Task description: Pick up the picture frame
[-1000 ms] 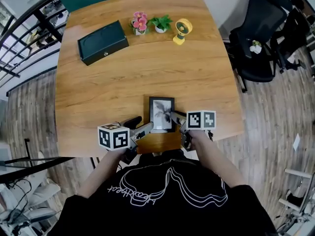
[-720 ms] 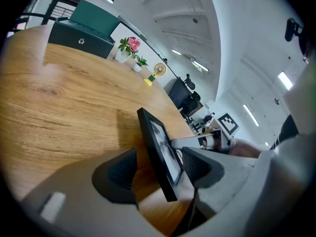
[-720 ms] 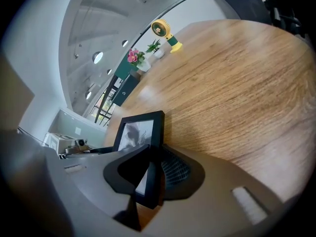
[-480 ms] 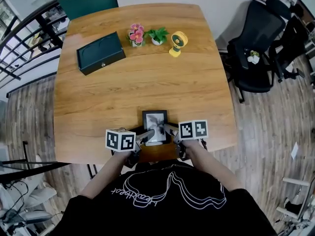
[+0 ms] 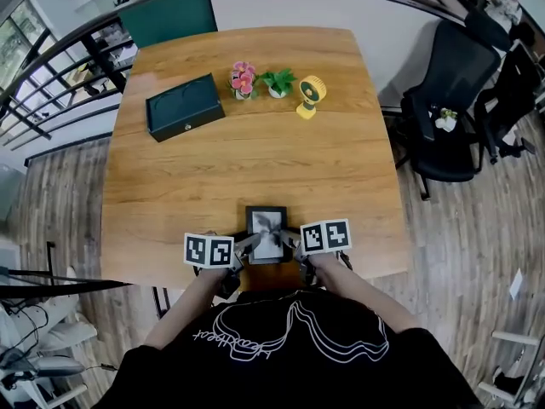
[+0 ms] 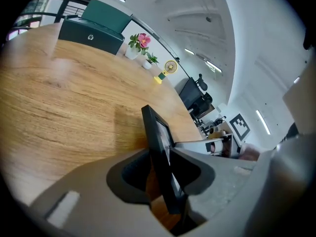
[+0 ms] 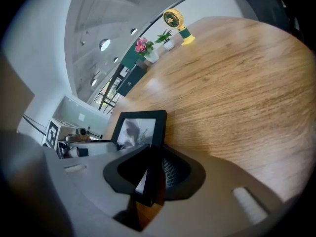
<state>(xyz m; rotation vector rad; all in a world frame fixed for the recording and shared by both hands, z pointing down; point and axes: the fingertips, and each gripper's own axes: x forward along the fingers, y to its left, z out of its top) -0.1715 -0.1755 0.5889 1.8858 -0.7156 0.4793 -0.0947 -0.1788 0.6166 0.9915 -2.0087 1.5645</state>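
Note:
A black picture frame [image 5: 266, 233] with a grey print is at the near edge of the wooden table [image 5: 255, 160], just in front of me. My left gripper [image 5: 249, 244] is shut on its left side and my right gripper [image 5: 289, 244] on its right side. In the left gripper view the picture frame [image 6: 157, 142] stands edge-on between the left gripper's [image 6: 165, 167] pads and casts a shadow on the wood. The right gripper view shows the frame [image 7: 136, 130] tilted, its near corner pinched inside the right gripper [image 7: 150, 174].
At the far side of the table are a dark green box [image 5: 185, 106], a pink flower pot [image 5: 243, 78], a small green plant [image 5: 277, 83] and a yellow fan [image 5: 310, 95]. Black office chairs [image 5: 451, 100] stand right of the table; a railing runs along the left.
My left gripper has moved in from the lower left and now clamps the frame's left side. The right gripper has kept its hold on the right side.

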